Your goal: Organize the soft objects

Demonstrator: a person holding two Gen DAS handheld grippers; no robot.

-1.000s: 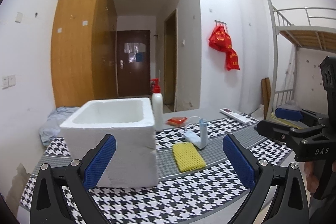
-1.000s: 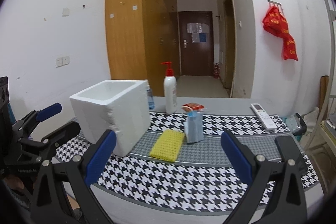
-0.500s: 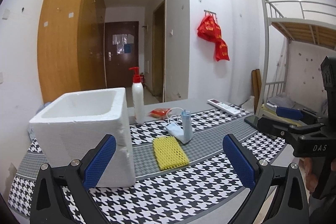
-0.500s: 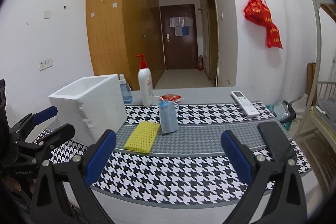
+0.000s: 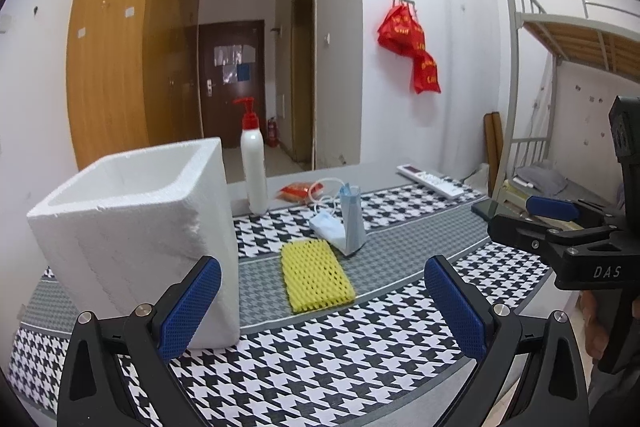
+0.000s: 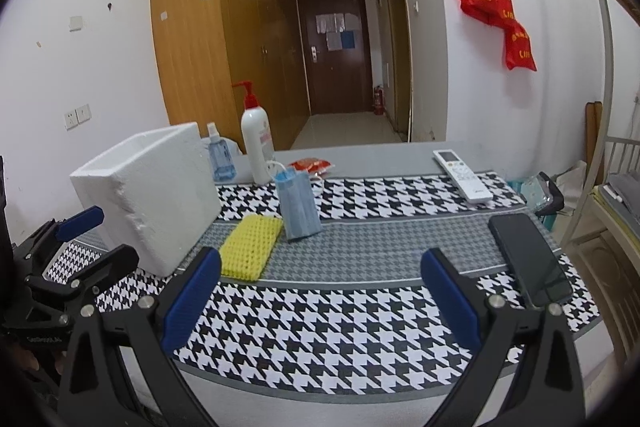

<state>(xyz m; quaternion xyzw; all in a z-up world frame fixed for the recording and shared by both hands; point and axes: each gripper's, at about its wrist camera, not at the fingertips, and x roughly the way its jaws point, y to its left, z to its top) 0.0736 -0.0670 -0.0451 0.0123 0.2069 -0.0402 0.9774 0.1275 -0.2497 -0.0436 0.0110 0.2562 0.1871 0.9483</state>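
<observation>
Ahead of both wide-open, empty grippers, left gripper (image 5: 322,311) and right gripper (image 6: 320,297), lies the yellow sponge (image 5: 316,275).

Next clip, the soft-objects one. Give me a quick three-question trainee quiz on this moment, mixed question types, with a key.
1. True or false: the yellow mesh sponge already lies inside the white foam box.
2. Multiple choice: what stands upright right behind the sponge on the houndstooth cloth? A) the blue face mask B) the remote control C) the black phone
3. Fill in: both the left gripper and the right gripper are ____ and hold nothing.

Key: 1 false, it lies on the cloth beside the box; 2 A; 3 open.
</observation>
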